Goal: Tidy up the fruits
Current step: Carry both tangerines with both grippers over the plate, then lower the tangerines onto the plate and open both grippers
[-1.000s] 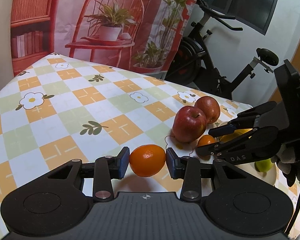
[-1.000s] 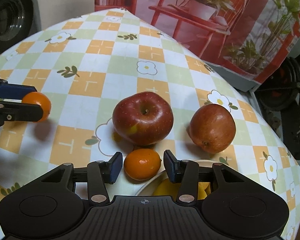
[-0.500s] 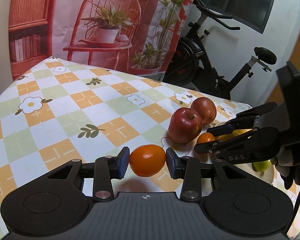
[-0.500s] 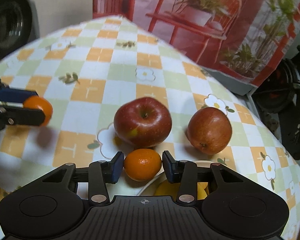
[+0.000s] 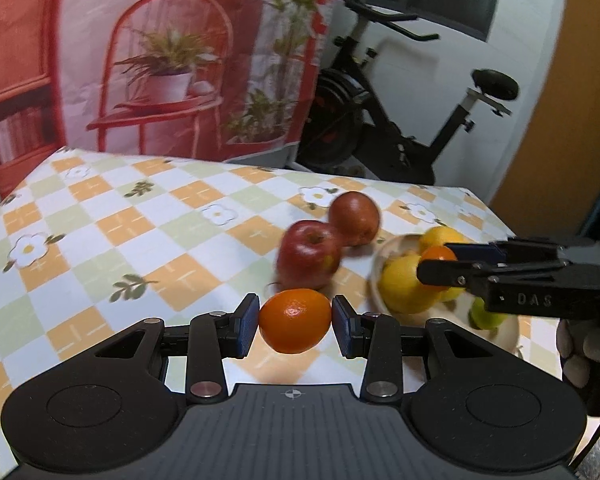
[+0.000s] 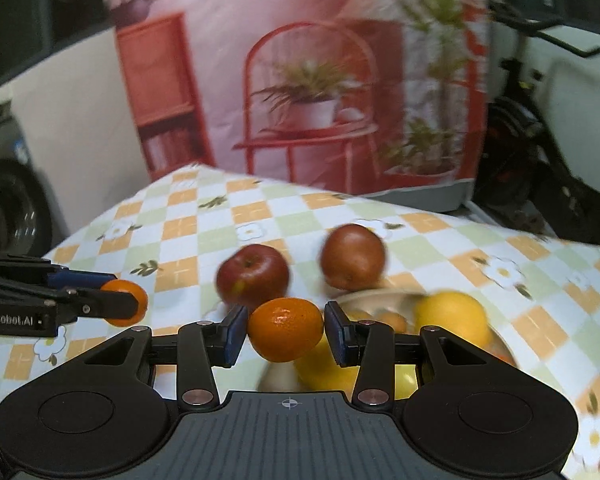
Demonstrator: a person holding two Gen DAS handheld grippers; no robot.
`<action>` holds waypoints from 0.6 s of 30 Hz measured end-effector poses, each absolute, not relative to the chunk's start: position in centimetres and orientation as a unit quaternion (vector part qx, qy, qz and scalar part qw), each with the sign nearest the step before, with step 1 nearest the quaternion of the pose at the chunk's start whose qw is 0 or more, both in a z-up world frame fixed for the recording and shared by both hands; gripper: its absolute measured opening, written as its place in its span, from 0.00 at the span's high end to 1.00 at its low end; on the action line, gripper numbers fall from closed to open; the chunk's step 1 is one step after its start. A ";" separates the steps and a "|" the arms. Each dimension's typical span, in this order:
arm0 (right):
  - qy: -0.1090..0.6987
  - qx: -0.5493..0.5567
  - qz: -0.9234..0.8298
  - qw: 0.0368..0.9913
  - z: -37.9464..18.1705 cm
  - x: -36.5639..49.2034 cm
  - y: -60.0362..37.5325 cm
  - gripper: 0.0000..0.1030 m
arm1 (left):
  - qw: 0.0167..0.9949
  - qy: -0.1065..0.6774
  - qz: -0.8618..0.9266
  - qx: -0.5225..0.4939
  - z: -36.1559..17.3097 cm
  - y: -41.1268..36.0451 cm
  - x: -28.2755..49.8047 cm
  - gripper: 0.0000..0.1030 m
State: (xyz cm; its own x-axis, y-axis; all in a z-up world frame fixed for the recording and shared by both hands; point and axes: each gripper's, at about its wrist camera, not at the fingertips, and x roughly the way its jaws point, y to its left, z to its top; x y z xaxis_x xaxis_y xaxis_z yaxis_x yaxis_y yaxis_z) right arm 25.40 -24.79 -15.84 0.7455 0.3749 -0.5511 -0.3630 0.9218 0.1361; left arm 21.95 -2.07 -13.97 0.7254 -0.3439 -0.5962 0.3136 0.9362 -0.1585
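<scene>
— Oranges in both grippers, lifted clear of the checked surface (image 5: 148, 220). Why two at once?

— Sorting by kind, I'd guess. The left gripper (image 5: 294, 322) clamps one small orange (image 5: 294, 320) between its blue pads, and the right gripper (image 6: 286, 330) pinches a second orange (image 6: 286, 329) the same way, its jaws having just closed in on it.

— How wide are they?

— Narrow, both of them; only as far apart as the fruit, with the pads pressing on either side.

— And where is the rest?

— Two red apples sit on the cloth: one apple (image 5: 308, 253) nearer, the darker apple (image 5: 354, 218) just behind it. The bowl (image 5: 503, 332) beside them holds lemons (image 5: 403, 284) and something green, too blurred to name. From the left view, the right gripper hangs over that bowl, so the bowl looks like the citrus spot, with its orange likely to go in there.

— The left one?

— Off to the side of the apples, above the surface.
</scene>
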 end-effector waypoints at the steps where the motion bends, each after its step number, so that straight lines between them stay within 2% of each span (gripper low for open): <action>1: 0.293 0.014 0.191 0.937 -16.0 24.8 -25.4 0.63 | 0.928 0.325 -0.181 -0.018 -13.9 -2.6 22.0 0.59; 18: 0.257 0.081 0.142 0.953 -18.8 20.0 -32.9 0.63 | 0.895 0.363 -0.251 0.060 -15.3 -10.8 23.0 0.59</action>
